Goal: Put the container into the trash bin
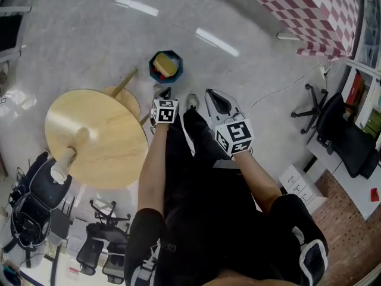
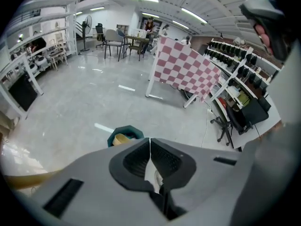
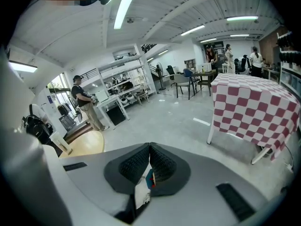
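Container (image 1: 166,64) in the head view?
– Yellow, inside the teal bin (image 1: 178,70) on the floor (image 1: 89,34).
– Left gripper view?
– Left tool (image 2: 150,142) closed, empty; bin beyond.
– Right gripper view?
– Right tool (image 3: 149,147) closed too, nothing between its jaws.

I am in a big open lab or workshop hall, not a home. Under me runs a polished grey floor (image 1: 77,28), and overhead is a bare white ceiling (image 3: 160,18) with long strip lights (image 3: 123,8). White racks (image 3: 120,76) stacked with equipment line one wall, and dark shelves (image 2: 235,55) hold rows of black gear. I see a black office chair (image 1: 342,133), a round wooden table (image 1: 98,139), a table under a red-and-white checked cloth (image 2: 188,72), a standing fan (image 2: 87,22), and people (image 3: 230,55) gathered at desks far off.
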`<state>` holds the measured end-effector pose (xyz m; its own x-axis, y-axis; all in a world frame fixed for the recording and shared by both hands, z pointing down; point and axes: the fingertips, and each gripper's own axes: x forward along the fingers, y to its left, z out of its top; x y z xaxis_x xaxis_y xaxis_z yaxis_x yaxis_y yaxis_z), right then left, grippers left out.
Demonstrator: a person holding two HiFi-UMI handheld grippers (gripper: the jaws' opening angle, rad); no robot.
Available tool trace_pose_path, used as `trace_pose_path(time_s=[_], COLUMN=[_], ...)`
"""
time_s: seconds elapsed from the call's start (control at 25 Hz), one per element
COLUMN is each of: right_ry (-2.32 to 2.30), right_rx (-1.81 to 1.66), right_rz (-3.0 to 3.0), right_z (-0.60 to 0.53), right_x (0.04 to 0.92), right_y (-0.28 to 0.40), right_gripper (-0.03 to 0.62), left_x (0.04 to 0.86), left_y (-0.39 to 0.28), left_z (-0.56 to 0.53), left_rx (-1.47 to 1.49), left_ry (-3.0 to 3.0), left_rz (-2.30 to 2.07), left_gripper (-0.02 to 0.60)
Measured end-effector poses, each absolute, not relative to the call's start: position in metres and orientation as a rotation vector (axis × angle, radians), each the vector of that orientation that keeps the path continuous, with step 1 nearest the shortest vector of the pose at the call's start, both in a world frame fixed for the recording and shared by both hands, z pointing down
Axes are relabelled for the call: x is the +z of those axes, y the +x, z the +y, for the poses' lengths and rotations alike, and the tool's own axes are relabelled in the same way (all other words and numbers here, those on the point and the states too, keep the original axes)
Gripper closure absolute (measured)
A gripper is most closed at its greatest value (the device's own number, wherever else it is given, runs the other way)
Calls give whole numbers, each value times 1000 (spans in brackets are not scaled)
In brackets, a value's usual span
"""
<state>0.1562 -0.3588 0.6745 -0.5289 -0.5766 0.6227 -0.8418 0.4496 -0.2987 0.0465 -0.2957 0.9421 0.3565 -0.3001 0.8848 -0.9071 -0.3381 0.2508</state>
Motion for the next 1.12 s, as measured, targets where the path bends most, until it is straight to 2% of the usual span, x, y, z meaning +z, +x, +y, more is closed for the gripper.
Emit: trace_pose_path(time_s=[0.2, 0.76, 1.12], right_ry=[1167, 1103, 1048], right_rx=[780, 581, 487], right_rz=[-2331, -2537, -2628], right_z=[-346, -313, -278], right_x=[642, 537, 488], right_y=[158, 151, 141], right_gripper=[568, 568, 568], left_x=[866, 564, 443], left_y=[46, 27, 14], left_z=[-300, -276, -233], left_rx=[816, 351, 135], left_ry=[1896, 2133, 2209], left_rz=[-1170, -1628, -1802], left_gripper=[572, 572, 572])
